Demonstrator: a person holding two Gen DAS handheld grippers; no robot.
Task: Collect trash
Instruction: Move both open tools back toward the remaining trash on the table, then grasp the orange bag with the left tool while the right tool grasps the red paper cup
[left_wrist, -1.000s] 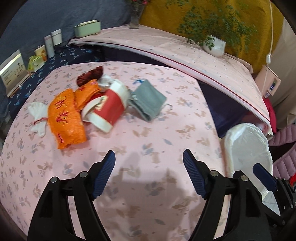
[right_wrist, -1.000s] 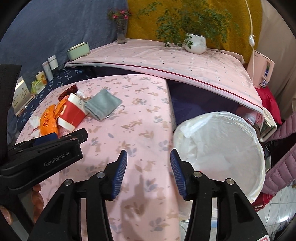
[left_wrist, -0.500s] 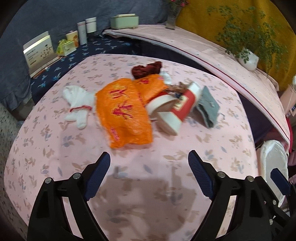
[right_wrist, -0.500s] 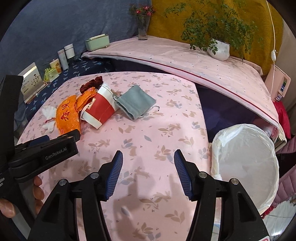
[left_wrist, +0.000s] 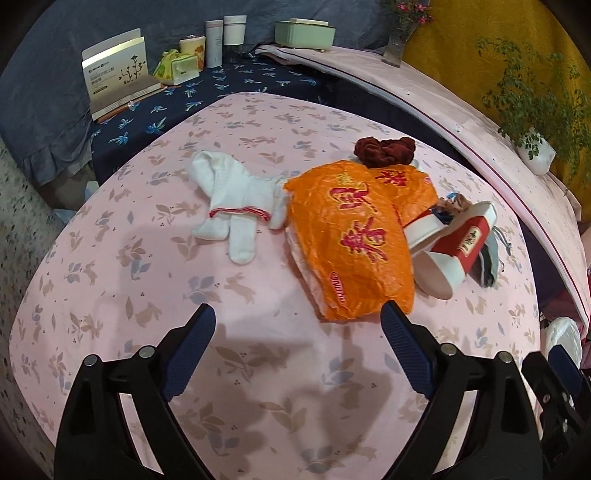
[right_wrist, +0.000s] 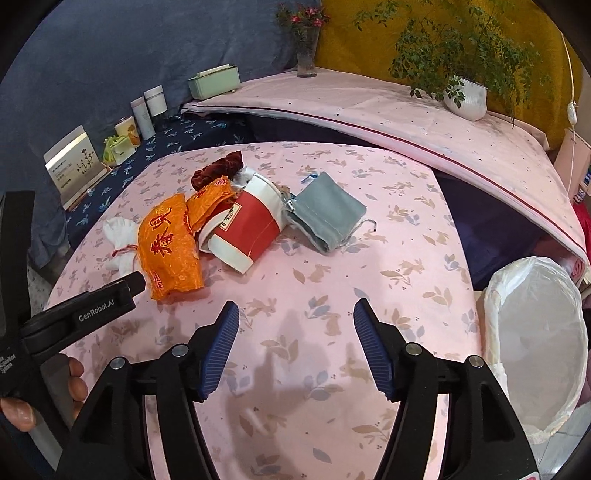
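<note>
An orange plastic wrapper (left_wrist: 351, 240) lies on the pink table, just beyond my left gripper (left_wrist: 297, 350), which is open and empty; its right fingertip (left_wrist: 400, 343) is near the wrapper's near edge. A red and white paper cup (left_wrist: 454, 243) lies on its side to the right of the wrapper. The wrapper (right_wrist: 168, 243) and cup (right_wrist: 247, 229) also show in the right wrist view. My right gripper (right_wrist: 295, 347) is open and empty above bare cloth. A bin with a white liner (right_wrist: 535, 332) stands off the table's right edge.
A white glove (left_wrist: 236, 199), a dark red scrunchie (left_wrist: 384, 149) and a grey pouch (right_wrist: 327, 210) lie by the trash. Boxes and cups (left_wrist: 207, 40) stand on the blue shelf behind. A potted plant (right_wrist: 465, 92) and a vase (right_wrist: 306, 48) stand on the raised pink ledge.
My left gripper has swung left and closer to the orange wrapper. My right gripper has turned left, so the bin sits further right, and its jaws have opened wider.
</note>
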